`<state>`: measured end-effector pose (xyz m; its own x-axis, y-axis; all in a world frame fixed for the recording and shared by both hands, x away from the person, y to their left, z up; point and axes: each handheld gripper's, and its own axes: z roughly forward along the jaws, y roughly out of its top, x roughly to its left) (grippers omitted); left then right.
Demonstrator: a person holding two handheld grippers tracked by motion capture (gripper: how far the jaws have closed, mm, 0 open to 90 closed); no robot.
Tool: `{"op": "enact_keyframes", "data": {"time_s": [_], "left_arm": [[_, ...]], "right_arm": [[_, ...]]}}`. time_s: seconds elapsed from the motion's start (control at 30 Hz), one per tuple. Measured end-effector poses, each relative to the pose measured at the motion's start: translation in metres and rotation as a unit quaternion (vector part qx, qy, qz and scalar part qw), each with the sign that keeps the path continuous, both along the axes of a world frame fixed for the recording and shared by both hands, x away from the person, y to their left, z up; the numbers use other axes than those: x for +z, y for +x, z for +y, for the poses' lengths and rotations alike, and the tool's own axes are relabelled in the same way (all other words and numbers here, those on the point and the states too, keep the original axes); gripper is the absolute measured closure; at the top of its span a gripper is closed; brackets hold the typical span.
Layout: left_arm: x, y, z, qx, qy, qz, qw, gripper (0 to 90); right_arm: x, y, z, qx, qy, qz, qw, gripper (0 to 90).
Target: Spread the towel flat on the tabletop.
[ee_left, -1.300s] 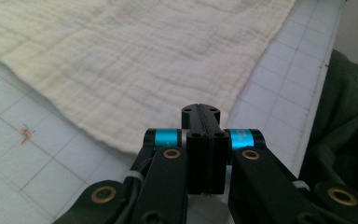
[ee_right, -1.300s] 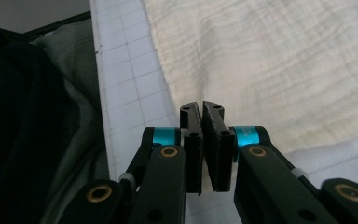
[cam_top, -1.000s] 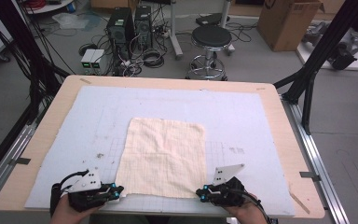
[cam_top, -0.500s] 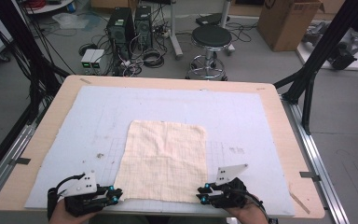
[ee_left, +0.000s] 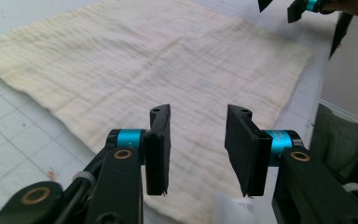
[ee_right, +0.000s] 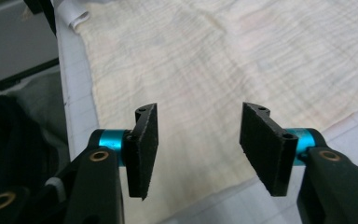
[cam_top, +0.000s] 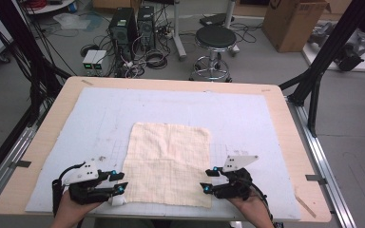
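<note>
A cream cloth (cam_top: 168, 161) lies flat on the white mat (cam_top: 247, 118). At its near left corner hovers my left gripper (cam_top: 122, 181), and my right gripper (cam_top: 205, 180) is at its near right corner. Both pairs of jaws have just been opening and now stand open. In the left gripper view the left gripper (ee_left: 198, 126) has the cloth (ee_left: 168, 60) lying under the gap, unpinched. The right gripper view shows the same for the right gripper (ee_right: 198, 126) over the cloth (ee_right: 223, 60). A white tag (cam_top: 116, 201) sticks out at the near left corner.
The mat covers a wooden table (cam_top: 285, 109) whose near edge runs just behind both hands. Black frame posts (cam_top: 330, 52) rise at the table's sides. On the floor beyond stand a stool (cam_top: 213, 40), computer towers (cam_top: 133, 23) and a cardboard box (cam_top: 297, 21).
Both grippers were shut at the cloth's near corners and have opened, letting the cloth go. The left gripper drew back slightly to the left; the right one stayed put.
</note>
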<state>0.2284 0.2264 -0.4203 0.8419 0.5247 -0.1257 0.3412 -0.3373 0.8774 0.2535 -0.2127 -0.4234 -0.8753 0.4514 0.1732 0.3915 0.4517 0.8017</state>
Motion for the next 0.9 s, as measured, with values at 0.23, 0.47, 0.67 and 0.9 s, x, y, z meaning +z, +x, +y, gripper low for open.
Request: {"op": "enact_keyframes", "data": {"time_s": [0.23, 0.47, 0.67, 0.9], "left_arm": [[0.000, 0.012, 0.001, 0.013, -0.018, -0.013, 0.9997, 53.9], [-0.001, 0.020, 0.001, 0.025, -0.007, -0.003, 0.9997, 49.7], [-0.001, 0.029, 0.000, 0.040, -0.003, 0.002, 0.9992, 45.6], [0.000, 0.042, 0.000, 0.055, -0.002, -0.001, 0.9985, 44.2]], "right_arm": [[0.001, 0.011, -0.003, -0.022, 0.010, -0.017, 0.9996, 36.2], [0.000, 0.022, -0.007, -0.037, 0.026, -0.009, 0.9989, 31.2], [0.001, 0.031, -0.005, -0.039, 0.026, -0.018, 0.9987, 27.5], [0.006, 0.041, -0.001, -0.043, 0.026, -0.023, 0.9985, 23.1]]}}
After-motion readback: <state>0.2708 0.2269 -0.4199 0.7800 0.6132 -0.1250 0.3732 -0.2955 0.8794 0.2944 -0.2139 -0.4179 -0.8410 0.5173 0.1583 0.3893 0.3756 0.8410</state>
